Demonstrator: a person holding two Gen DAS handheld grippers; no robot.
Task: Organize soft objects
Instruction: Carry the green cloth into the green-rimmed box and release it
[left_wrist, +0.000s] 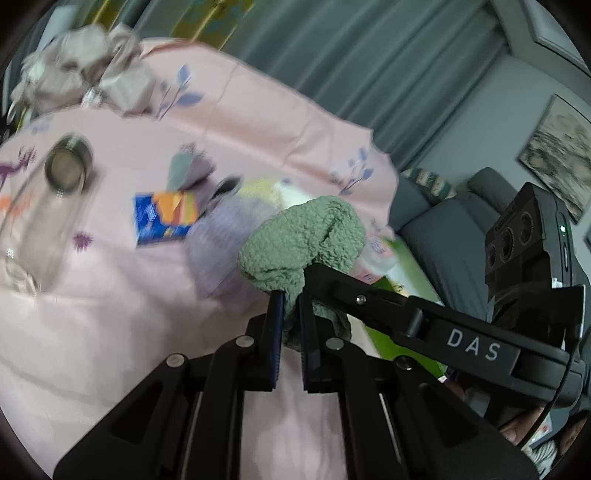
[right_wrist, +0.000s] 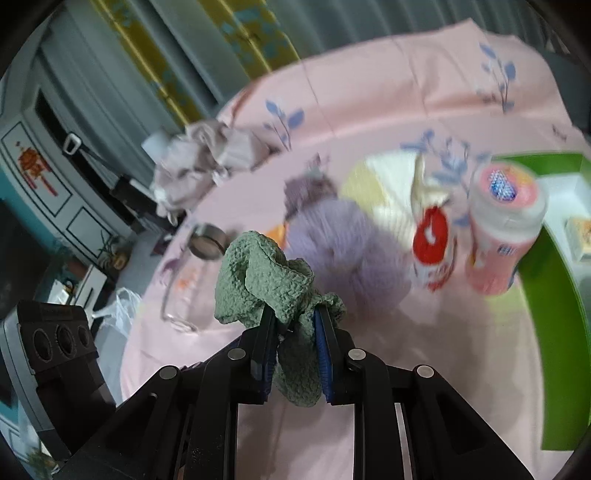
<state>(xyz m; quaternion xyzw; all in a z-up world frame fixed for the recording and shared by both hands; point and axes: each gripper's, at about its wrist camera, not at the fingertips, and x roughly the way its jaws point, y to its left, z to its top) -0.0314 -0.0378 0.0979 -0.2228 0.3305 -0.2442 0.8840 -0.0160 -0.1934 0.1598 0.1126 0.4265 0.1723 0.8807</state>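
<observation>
Nearest the onlooker, the left gripper (left_wrist: 291, 306) is clamping its fingers tight on a fold of the green fleece cloth (left_wrist: 306, 240), with only a thin layer of fabric between the pads; the right gripper (right_wrist: 293, 325) is pinching the same cloth (right_wrist: 266, 280) from the other side, its jaws narrowly parted around a thicker bunch that is hanging down between them. In the left wrist view the right tool's finger is reaching in from the right and meeting the cloth just beside the left fingertips. The cloth is being held clear above the pink tablecloth (left_wrist: 110, 295). Just beyond it a lilac knitted item (right_wrist: 332, 236) is lying on the table, with a cream and yellow knit (right_wrist: 384, 184) behind it. To the right a pink bottle (right_wrist: 502, 229) and a red-and-white packet (right_wrist: 432, 243) are lying beside a green tray (right_wrist: 554, 295). Further off are sitting a round metal tin (left_wrist: 68, 168), a blue and orange packet (left_wrist: 166, 218), and a crumpled pale mauve garment (left_wrist: 85, 70) at the table's far edge.
</observation>
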